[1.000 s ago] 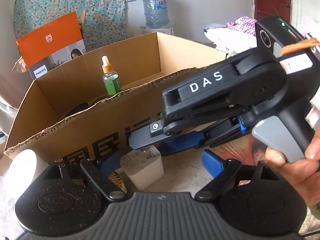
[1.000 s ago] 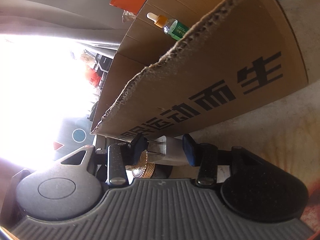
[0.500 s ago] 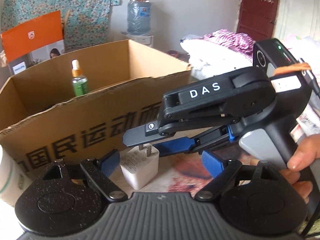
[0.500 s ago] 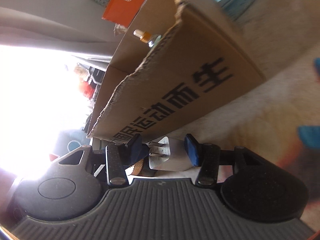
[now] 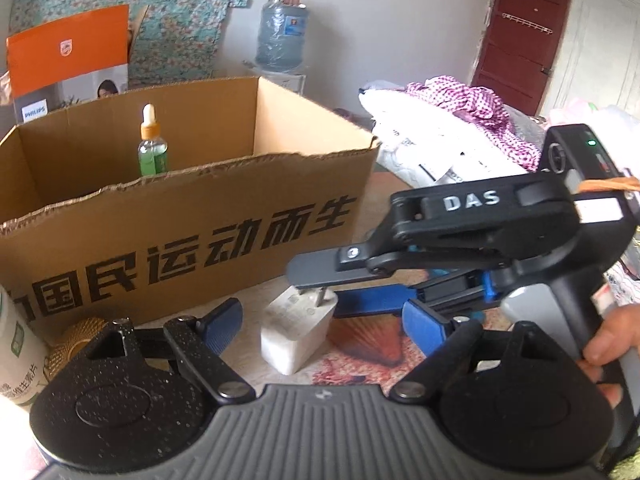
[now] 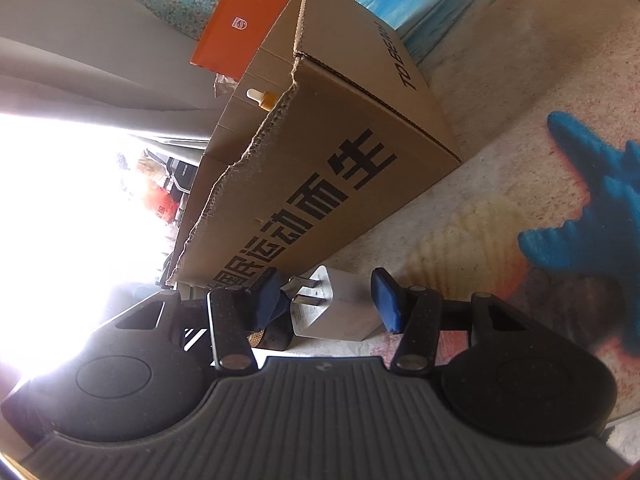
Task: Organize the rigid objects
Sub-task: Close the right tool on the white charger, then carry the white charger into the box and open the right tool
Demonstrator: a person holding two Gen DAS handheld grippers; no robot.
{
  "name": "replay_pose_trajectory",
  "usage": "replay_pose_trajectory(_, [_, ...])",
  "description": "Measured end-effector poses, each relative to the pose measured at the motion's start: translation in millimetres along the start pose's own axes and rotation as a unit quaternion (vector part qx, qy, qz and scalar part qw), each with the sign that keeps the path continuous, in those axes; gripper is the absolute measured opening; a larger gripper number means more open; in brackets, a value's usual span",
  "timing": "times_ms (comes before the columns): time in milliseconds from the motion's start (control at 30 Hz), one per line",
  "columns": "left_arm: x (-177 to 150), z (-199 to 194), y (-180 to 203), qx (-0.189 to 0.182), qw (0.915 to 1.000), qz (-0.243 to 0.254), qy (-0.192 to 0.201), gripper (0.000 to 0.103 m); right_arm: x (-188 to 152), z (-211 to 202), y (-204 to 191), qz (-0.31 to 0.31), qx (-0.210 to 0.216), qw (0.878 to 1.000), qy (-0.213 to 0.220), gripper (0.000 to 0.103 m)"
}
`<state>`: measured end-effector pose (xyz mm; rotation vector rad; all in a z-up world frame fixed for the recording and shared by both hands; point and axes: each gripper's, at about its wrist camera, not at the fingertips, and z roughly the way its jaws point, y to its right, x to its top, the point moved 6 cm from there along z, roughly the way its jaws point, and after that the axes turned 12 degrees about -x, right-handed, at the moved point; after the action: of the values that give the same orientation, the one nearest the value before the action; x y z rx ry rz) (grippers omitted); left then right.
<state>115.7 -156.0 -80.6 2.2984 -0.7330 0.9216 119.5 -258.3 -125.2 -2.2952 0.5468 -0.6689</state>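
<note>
Left wrist view: white charger (image 5: 298, 330) lies on the patterned surface (image 5: 372, 356) just in front of the cardboard box (image 5: 192, 236), prongs pointing toward the box. Left claw (image 5: 322, 322) spread wide, nothing between its pads, charger below and between them but untouched. Right claw (image 5: 352, 284) reaches in from the right, its fingers either side of the charger.

Right wrist view: right claw (image 6: 326, 300) straddles the charger (image 6: 340, 312); its jaws have just been opening, and a gap shows at both pads, so no grip. A second ago the pads sat closer to the charger.

Green dropper bottle (image 5: 152, 148) already stands inside the box. Gold cap (image 5: 74, 338) and white bottle (image 5: 18, 356) wait outside at left.

Judgement: charger is let go on the surface, not boxed. Likely a regrip or handover to the left claw follows.
</note>
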Motion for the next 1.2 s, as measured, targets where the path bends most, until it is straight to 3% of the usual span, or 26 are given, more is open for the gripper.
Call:
replay_pose_trajectory(233, [-7.2, 9.7, 2.2, 0.018, 0.9996, 0.018, -0.012, 0.068, -2.2, -6.3, 2.2, -0.016, -0.010, 1.000, 0.006, 0.052])
replay_pose_trajectory(500, [-13.8, 21.4, 3.2, 0.041, 0.9977, 0.051, -0.017, 0.054, -13.5, -9.0, -13.2, -0.091, -0.043, 0.994, 0.028, 0.054])
replay_pose_trajectory(633, [-14.1, 24.0, -2.7, 0.043, 0.9978, 0.049, -0.014, 0.045, -11.9, -3.9, -11.7, -0.084, -0.050, 0.995, 0.032, 0.054])
replay_pose_trajectory(967, [-13.2, 26.6, -5.0, 0.029, 0.9982, 0.052, 0.003, 0.039, -11.3, 0.7, -4.2, -0.067, -0.057, 0.995, 0.048, 0.049])
replay_pose_trajectory(1033, [-12.2, 24.5, -4.0, 0.020, 0.9987, 0.046, 0.009, 0.028, -11.9, -1.9, -5.4, -0.072, -0.060, 0.994, 0.051, 0.046])
replay_pose_trajectory(1200, [-12.0, 17.5, 1.2, 0.017, 0.9983, 0.053, 0.020, 0.028, -13.0, -8.9, -10.0, -0.078, -0.062, 0.993, 0.059, 0.043])
